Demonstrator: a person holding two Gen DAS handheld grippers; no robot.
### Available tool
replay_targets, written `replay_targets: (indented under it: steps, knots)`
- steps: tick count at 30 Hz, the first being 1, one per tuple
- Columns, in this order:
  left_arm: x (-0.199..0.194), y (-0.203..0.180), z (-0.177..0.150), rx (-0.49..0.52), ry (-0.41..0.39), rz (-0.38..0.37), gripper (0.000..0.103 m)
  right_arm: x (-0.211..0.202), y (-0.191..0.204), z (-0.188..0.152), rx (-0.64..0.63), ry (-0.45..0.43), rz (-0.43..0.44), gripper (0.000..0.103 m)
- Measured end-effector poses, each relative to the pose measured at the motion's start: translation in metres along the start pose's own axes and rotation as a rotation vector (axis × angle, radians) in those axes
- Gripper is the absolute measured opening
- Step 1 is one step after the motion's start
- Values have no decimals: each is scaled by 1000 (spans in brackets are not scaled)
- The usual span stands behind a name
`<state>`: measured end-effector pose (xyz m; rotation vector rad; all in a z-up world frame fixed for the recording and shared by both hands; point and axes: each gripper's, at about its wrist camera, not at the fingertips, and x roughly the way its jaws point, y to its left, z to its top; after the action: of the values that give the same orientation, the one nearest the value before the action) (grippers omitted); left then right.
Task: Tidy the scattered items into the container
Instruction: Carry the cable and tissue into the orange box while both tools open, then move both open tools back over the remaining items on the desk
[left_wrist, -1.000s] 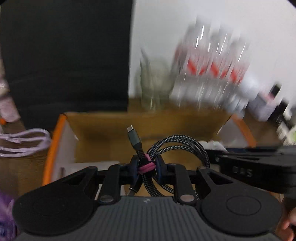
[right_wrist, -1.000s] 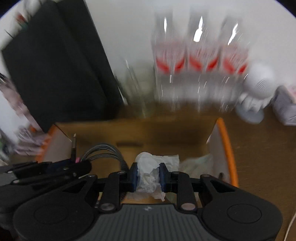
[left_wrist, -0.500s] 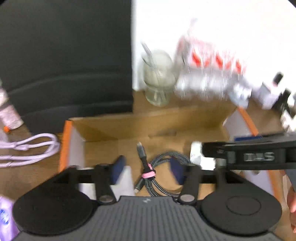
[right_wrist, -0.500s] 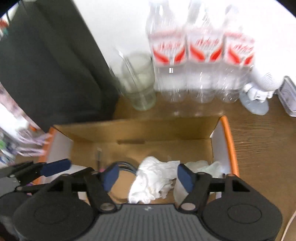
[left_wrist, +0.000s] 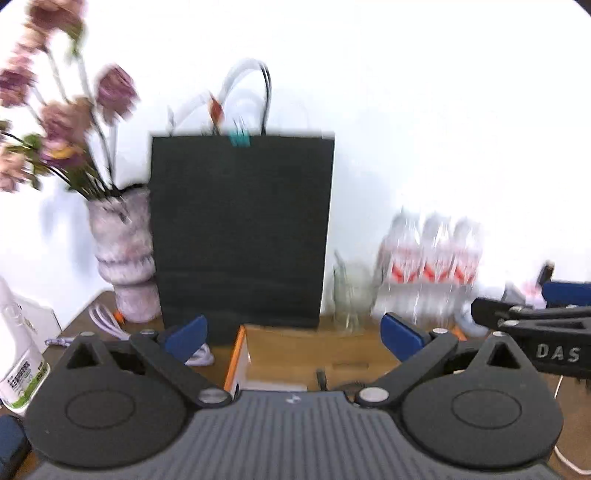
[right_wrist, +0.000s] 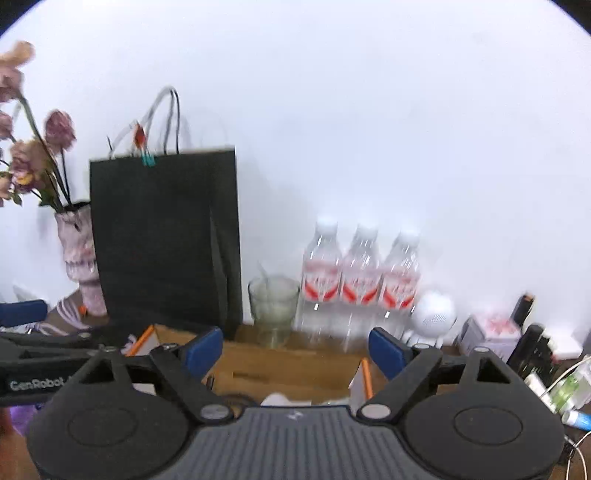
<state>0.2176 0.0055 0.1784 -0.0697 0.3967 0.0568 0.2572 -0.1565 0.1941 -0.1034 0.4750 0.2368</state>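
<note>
The cardboard box (left_wrist: 306, 350) with orange-edged flaps lies low in both views, mostly hidden behind the gripper bodies. Only the plug end of the braided cable (left_wrist: 320, 376) and a corner of the white tissue (right_wrist: 277, 399) show inside it. My left gripper (left_wrist: 293, 334) hovers above the box's near side, its jaws opening wide with nothing between them. My right gripper (right_wrist: 295, 349) hangs beside it over the box (right_wrist: 288, 365), jaws also opening and empty. Each gripper's finger shows at the edge of the other's view.
A black paper bag (left_wrist: 240, 229) stands behind the box, with a vase of flowers (left_wrist: 122, 258) to its left. A glass (right_wrist: 273, 302) and three water bottles (right_wrist: 358, 280) stand at the back. A lilac cable (left_wrist: 107, 321) lies left. Small bottles (right_wrist: 532, 350) crowd the right.
Both grippers opened and let go, the left of the cable, the right of the tissue, which now lie in the box. Both then rose and tipped up toward the wall.
</note>
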Motion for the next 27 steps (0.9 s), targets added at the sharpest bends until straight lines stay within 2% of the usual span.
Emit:
replay_targets:
  steps: [3, 6, 8, 11, 13, 15, 17, 19, 21, 23, 27]
  knots:
    - [-23, 3, -14, -55, -50, -24, 103, -18, -4, -15, 50, -56, 16, 86]
    - [-64, 0, -36, 16, -107, -6, 103, -45, -5, -41, 91, -71, 31, 86]
    - [-99, 0, -64, 25, -129, -14, 103, -72, -2, -69, 87, -86, 45, 88]
    - [-153, 8, -112, -28, -110, -127, 103, -116, 3, -124, 95, -78, 69, 90]
    - [-191, 7, -148, -18, -138, -105, 103, -145, 3, -161, 114, -60, 117, 90]
    - [-221, 6, -181, 6, -162, -87, 103, -173, 4, -193, 167, -67, 108, 91]
    - [-242, 8, -213, 23, -118, -74, 103, -201, 9, -221, 182, -73, 135, 90]
    - [-258, 15, -240, 20, -37, -70, 103, -229, 17, -247, 136, -74, 129, 90]
    - [-271, 20, -259, 2, 11, -52, 103, -252, 24, -269, 103, -97, 128, 94]
    - [-279, 23, -267, 5, 26, -63, 103, -269, 27, -288, 101, -91, 141, 94]
    - [-282, 26, -270, 26, 45, -82, 103, -275, 37, -292, 66, -74, 166, 94]
